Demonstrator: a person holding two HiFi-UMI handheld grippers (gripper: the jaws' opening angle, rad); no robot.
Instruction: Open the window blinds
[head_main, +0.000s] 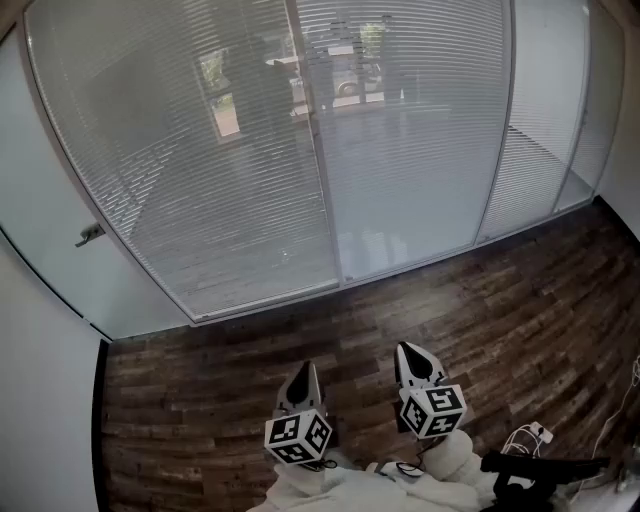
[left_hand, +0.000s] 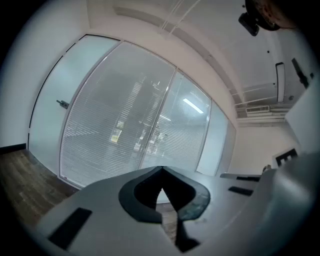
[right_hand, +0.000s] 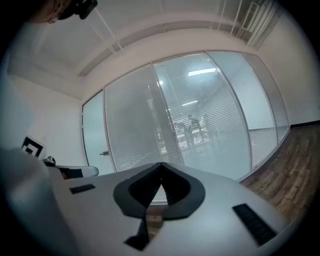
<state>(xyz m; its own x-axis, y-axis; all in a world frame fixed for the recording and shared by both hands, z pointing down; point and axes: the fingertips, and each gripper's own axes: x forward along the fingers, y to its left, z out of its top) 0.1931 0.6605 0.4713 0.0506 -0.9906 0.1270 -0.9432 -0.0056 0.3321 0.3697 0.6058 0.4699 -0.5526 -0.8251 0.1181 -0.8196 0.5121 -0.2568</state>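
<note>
At the bottom of the head view, the left gripper (head_main: 305, 370) and the right gripper (head_main: 408, 352) sit side by side over the floor (head_main: 520, 310), both aimed roughly level at the glass wall (head_main: 318, 200) and well apart from it. Each gripper's own view shows its jaws pressed together at the tips, with nothing held between them; only floor and the foot of the wall show through the gap behind the tips. The cube (head_main: 298, 437) on the left gripper and the cube (head_main: 432, 410) on the right one face the camera. The blinds (head_main: 200, 170) hang ahead of both grippers, let down over the full height of the panes to the floor line. Their slats lie close enough to grey the glass, though dim shapes and lights beyond still show through. A thin upright post divides the blinds into two wide panels, and a narrower panel stands at the far right. Left of the blinds is a plain frosted door (head_main: 60, 200) with a small handle (head_main: 90, 234). Cables (head_main: 530, 438) lie on the floor near the right gripper.
</note>
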